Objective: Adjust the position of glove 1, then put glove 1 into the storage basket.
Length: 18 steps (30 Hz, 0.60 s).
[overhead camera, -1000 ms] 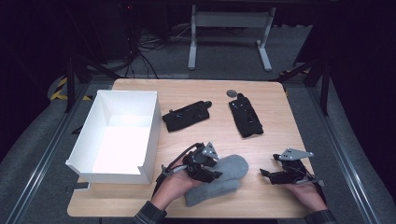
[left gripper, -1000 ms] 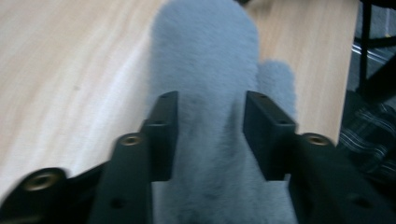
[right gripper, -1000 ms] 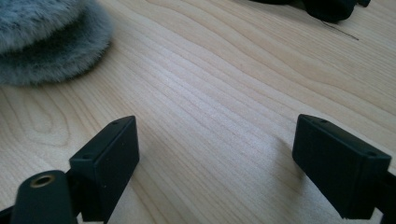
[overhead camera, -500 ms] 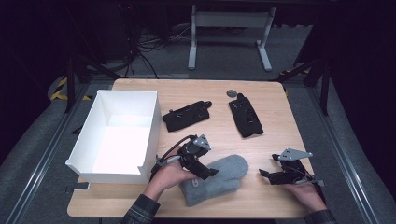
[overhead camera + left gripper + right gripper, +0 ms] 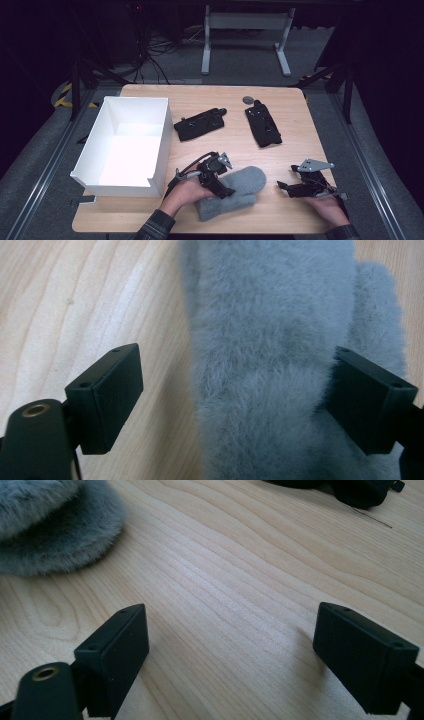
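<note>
Near the front edge of the light wooden table (image 5: 295, 105), the person's left hand (image 5: 182, 192) comes in low and tips the left gripper (image 5: 224, 189) down onto the fuzzy grey slipper (image 5: 240, 186). Its jaws have just been opening and now stand wide apart. The slipper lies between them; the right-side jaw sits against the fluff, and the other jaw is off it, over bare wood. The right hand (image 5: 327, 207) rests to the right of the slipper, well apart from it. It holds the right gripper (image 5: 283, 187) low and level, pointing toward the slipper, with jaws spread wide over bare wood.

Left of the slipper, just beside the left hand, stands a white open box (image 5: 125, 145) with nothing seen inside. Behind the slipper lie two flat black strappy pads, one (image 5: 200, 124) nearer the box and one (image 5: 263, 126) more to the right. A small grey round disc (image 5: 247, 100) lies behind the slipper, at the far end of the right pad. Nothing lies between the slipper and the box.

The slipper is soft and furry, grey all over, with a rounded toe pointing away to the right. It looks like two furry layers, one on top of the other.
</note>
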Each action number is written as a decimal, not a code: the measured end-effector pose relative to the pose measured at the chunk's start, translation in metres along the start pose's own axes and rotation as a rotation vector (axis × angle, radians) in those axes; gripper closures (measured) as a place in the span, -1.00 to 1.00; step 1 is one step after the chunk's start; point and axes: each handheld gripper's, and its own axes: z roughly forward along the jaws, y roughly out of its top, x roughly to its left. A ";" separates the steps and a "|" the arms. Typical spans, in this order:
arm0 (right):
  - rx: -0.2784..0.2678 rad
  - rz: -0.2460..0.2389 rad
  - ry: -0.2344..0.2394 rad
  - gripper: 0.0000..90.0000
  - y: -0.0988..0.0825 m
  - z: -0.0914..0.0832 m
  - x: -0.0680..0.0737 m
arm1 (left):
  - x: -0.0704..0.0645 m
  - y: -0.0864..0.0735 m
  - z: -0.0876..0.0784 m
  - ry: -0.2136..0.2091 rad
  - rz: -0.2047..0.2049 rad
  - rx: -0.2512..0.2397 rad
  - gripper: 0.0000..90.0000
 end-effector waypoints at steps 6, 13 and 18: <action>0.000 -0.001 0.000 -0.67 0.000 0.000 0.000 | 0.000 -0.001 0.004 -0.053 -0.012 0.012 -0.50; 0.000 -0.004 0.001 -0.67 0.000 0.000 0.000 | 0.000 -0.002 0.007 -0.113 0.004 0.022 -0.16; 0.001 -0.004 0.002 -0.67 0.000 0.000 0.000 | 0.000 -0.002 0.008 -0.157 0.003 0.031 0.09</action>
